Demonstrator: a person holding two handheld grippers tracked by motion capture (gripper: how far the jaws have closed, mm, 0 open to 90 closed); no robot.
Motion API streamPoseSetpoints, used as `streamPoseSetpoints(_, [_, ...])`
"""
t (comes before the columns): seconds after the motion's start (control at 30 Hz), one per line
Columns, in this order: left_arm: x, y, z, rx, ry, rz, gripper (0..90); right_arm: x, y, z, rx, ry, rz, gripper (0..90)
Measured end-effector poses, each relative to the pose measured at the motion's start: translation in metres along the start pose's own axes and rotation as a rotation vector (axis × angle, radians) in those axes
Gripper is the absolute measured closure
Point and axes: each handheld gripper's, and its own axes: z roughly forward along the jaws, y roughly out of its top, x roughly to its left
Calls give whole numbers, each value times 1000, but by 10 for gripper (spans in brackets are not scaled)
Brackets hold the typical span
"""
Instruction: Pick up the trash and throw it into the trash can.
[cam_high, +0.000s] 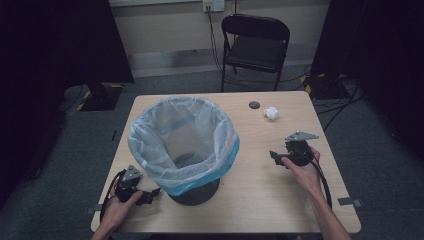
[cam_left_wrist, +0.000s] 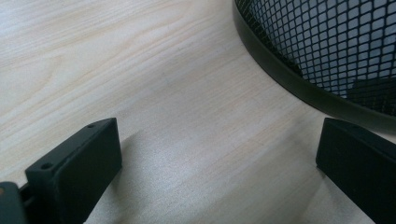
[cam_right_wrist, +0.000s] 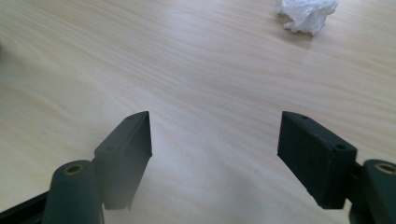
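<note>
A black mesh wastebasket (cam_high: 200, 192) lined with a pale plastic bag (cam_high: 182, 140) stands in the middle of the wooden table (cam_high: 260, 200). A crumpled white paper ball (cam_high: 271, 113) lies at the table's far right; in the right gripper view the paper ball (cam_right_wrist: 306, 15) sits well ahead of the jaws. My left gripper (cam_high: 150, 196) rests at the near left beside the basket's base (cam_left_wrist: 336, 42), open with bare wood between its jaws. My right gripper (cam_high: 275, 156) hovers right of the basket, pointing left, open with nothing between its jaws.
A small dark round cap (cam_high: 254, 105) is set in the tabletop near the paper ball. A black folding chair (cam_high: 256, 42) stands beyond the far edge. Cables (cam_high: 340, 100) run across the floor at the right. Grey tape tabs (cam_high: 350, 201) mark the near corners.
</note>
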Motion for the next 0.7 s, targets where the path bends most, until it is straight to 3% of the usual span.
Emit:
streamPoseSetpoints(0.43, [0,0,0,0,-2,2,0,-15,41,15,-16,-12,-16,285])
streamPoseSetpoints(0.7, [0,0,0,0,-2,2,0,-28,62,34,0,2,-15,289])
